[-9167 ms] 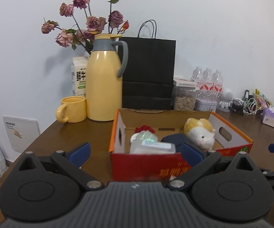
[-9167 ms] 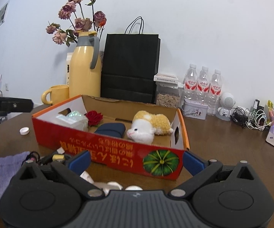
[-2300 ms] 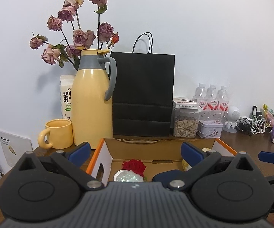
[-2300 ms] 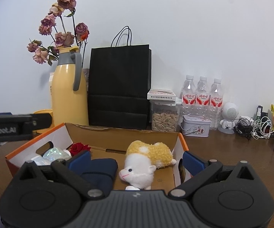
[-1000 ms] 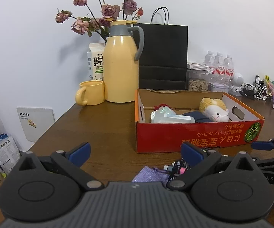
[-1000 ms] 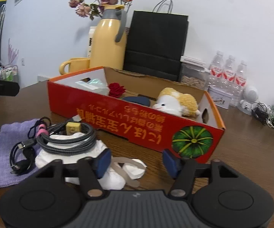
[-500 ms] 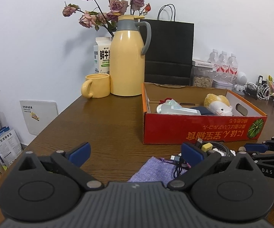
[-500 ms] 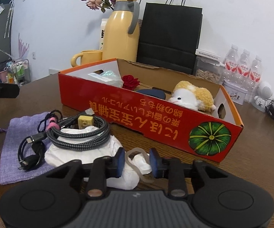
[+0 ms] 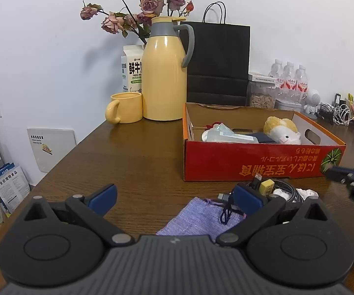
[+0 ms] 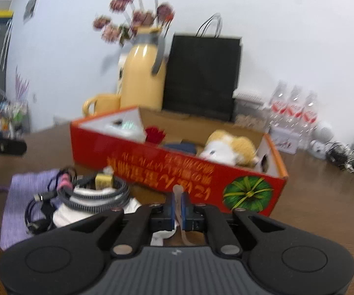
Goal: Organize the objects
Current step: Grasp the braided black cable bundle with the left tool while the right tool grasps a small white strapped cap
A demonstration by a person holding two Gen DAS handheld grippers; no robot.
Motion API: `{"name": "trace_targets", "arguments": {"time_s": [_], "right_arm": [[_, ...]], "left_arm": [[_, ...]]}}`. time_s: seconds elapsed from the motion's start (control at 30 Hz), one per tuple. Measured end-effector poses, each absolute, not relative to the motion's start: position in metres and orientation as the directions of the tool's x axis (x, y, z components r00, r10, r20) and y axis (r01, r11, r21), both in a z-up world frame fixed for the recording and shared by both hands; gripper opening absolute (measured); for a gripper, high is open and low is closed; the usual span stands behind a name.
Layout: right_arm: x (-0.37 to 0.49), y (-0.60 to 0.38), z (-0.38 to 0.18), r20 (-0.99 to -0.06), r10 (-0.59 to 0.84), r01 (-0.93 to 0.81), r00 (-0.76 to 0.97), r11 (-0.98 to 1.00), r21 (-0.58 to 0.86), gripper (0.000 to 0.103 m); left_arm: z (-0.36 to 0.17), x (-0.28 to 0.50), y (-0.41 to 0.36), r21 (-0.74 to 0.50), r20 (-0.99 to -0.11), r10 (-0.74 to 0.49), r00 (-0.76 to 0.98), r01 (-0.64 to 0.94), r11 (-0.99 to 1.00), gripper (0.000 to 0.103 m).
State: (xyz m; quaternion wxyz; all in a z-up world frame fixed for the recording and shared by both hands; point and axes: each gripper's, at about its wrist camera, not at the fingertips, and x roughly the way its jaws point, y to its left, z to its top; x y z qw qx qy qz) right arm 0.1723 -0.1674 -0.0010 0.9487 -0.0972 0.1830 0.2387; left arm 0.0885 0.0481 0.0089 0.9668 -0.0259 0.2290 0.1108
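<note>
Box: the red cardboard box [image 9: 262,164] stands on the desk [image 9: 132,162] in front of the yellow jug and black bag; it already holds a plush toy [image 9: 281,130], a red flower [image 10: 154,134], a dark blue case [image 10: 183,147] and a clear wrapped packet [image 9: 226,136]; this part of the tidying looks done
Left on the desk: a purple pouch [image 9: 196,217] lies flat before the box; beside it sits a heap of a white cloth-like bundle [image 10: 91,205], a coiled braided cable [image 10: 98,194] on top of it, and thinner black cords with a pink plug [image 10: 41,209]; none of these is in the box yet
Right tongs: the right tongs [image 10: 178,202] are closed all the way, pinching a thin beige strap [image 10: 178,191] that seems to belong to the white bundle; the strap stands up between the blue pads; the view is blurred
Left tongs: the left tongs [image 9: 174,199] stand wide apart with nothing between them, hovering low over the desk near the pouch
Progress: judged roughly half done; the strapped bundle seems the next piece to go in, then the cables and pouch
</note>
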Motion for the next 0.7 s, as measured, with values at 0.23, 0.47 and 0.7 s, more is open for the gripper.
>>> {"name": "trace_targets", "arguments": {"time_s": [0.23, 0.47, 0.7], "right_arm": [[0.163, -0.176, 0.004, -0.318, 0.407, -0.458, 0.856, 0.883, -0.105, 0.004], [0.159, -0.179, 0.005, -0.292, 0.410, -0.455, 0.864, 0.884, -0.105, 0.004], [0.154, -0.181, 0.006, -0.266, 0.410, -0.448, 0.872, 0.888, -0.100, 0.004]], "left_arm": [[0.007, 0.091, 0.039, 0.007, -0.457, 0.192, 0.868, -0.212, 0.977, 0.103], [0.005, 0.094, 0.031, 0.012, -0.468, 0.180, 0.865, -0.198, 0.980, 0.103], [-0.001, 0.105, 0.021, -0.007, -0.509, 0.116, 0.853, -0.138, 0.990, 0.103]]}}
